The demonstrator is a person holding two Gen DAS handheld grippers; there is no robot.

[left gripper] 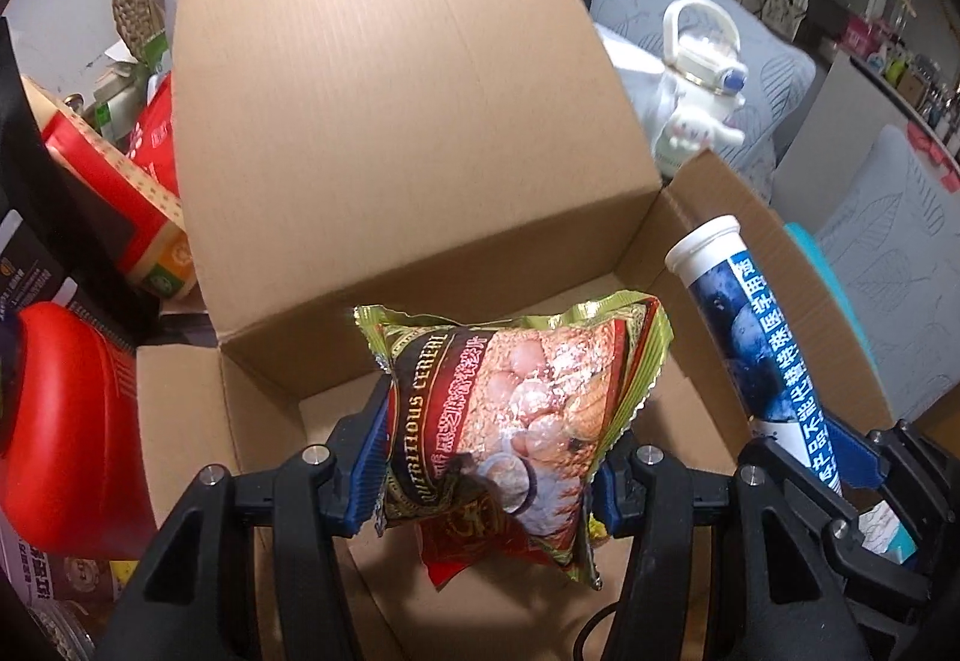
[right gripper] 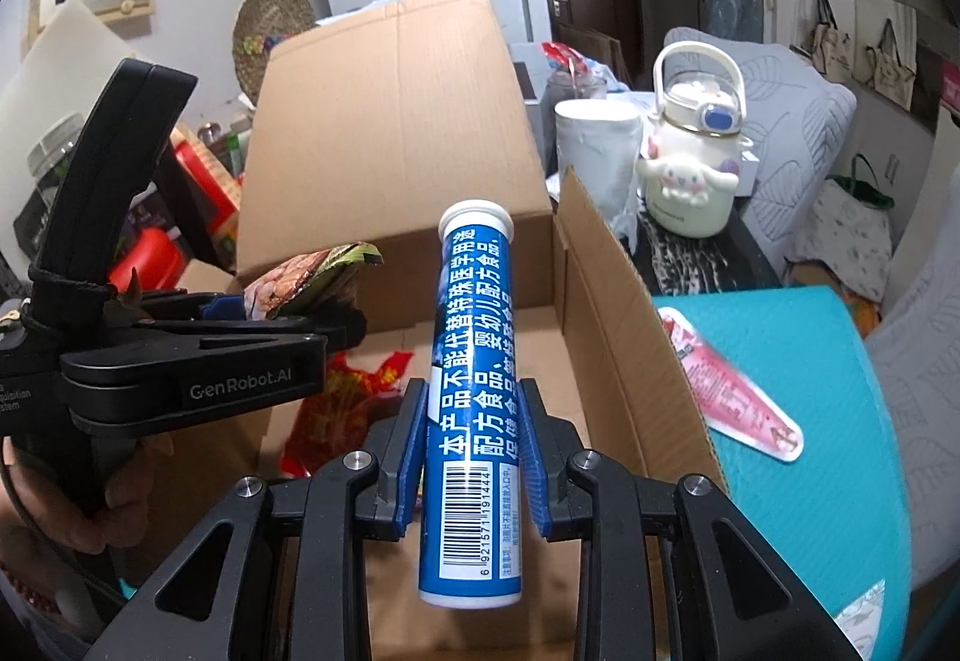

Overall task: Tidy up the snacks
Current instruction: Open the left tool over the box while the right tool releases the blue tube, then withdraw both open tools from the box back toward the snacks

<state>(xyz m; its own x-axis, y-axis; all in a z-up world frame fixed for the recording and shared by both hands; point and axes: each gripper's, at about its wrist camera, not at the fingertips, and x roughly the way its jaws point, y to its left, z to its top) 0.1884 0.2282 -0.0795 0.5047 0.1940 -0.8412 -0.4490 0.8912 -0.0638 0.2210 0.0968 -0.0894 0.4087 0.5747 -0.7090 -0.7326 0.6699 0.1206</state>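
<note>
Left wrist view: left gripper (left gripper: 489, 445) jaws clamped on a shiny cereal bag (left gripper: 510, 421), hanging over the open box (left gripper: 390, 121). At 3 o'clock, right gripper (right gripper: 474, 451) jaws pinch a blue white-capped tube (right gripper: 474, 391), cap pointing at 12.

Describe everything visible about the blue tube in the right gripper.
The blue tube is a slim, glossy plastic-looking cylinder with a white cap, closed, white Chinese print and a barcode panel near its base. The right gripper is shut on its lower half, blue pads on both sides. It tilts cap-forward above the open cardboard box, touching nothing else visible.
</note>
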